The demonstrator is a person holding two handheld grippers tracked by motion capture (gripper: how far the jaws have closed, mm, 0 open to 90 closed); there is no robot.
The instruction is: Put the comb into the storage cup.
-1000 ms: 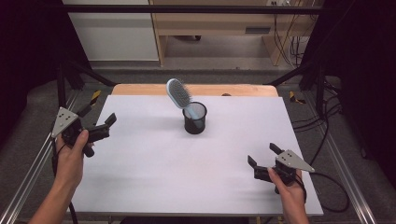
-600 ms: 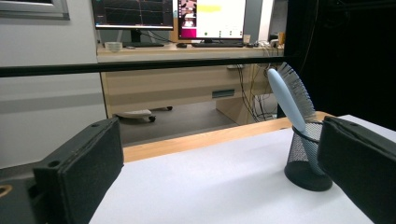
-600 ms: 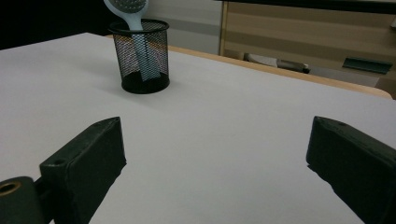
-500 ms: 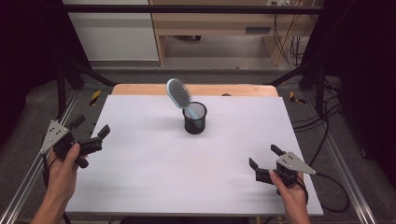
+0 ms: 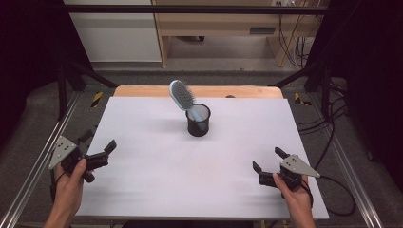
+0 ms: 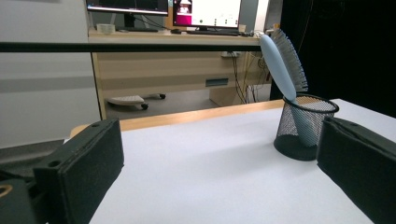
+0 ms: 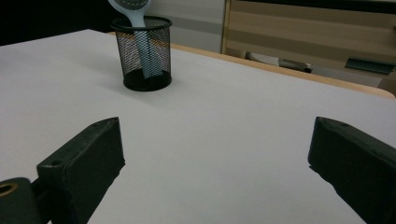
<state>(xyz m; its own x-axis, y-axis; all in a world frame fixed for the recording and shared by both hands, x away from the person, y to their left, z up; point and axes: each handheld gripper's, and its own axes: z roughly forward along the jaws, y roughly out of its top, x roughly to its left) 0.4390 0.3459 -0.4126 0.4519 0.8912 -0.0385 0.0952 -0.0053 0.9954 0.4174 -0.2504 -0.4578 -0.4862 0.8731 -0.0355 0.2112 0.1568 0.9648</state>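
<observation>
A black mesh cup point(image 5: 198, 120) point(image 6: 304, 134) point(image 7: 144, 52) stands on the white table point(image 5: 152, 166) toward its far middle. A pale blue hairbrush point(image 5: 183, 97) point(image 6: 285, 60) point(image 7: 132, 11) leans in it, handle down, bristle head up and tilted left. My left gripper point(image 5: 97, 142) is held at the table's near left edge, open, nothing between its jaws. My right gripper point(image 5: 267, 159) sits at the near right, open and empty as well. Both are far from the cup.
A wooden strip point(image 5: 142, 90) runs along the table's far edge. Metal rails point(image 5: 33, 171) flank the table. Cables point(image 5: 328, 142) lie on the floor at right. A desk with monitors point(image 6: 163, 9) stands beyond the table.
My left gripper has moved toward the near left edge of the table. My right gripper has barely shifted. Cup and hairbrush have stayed put.
</observation>
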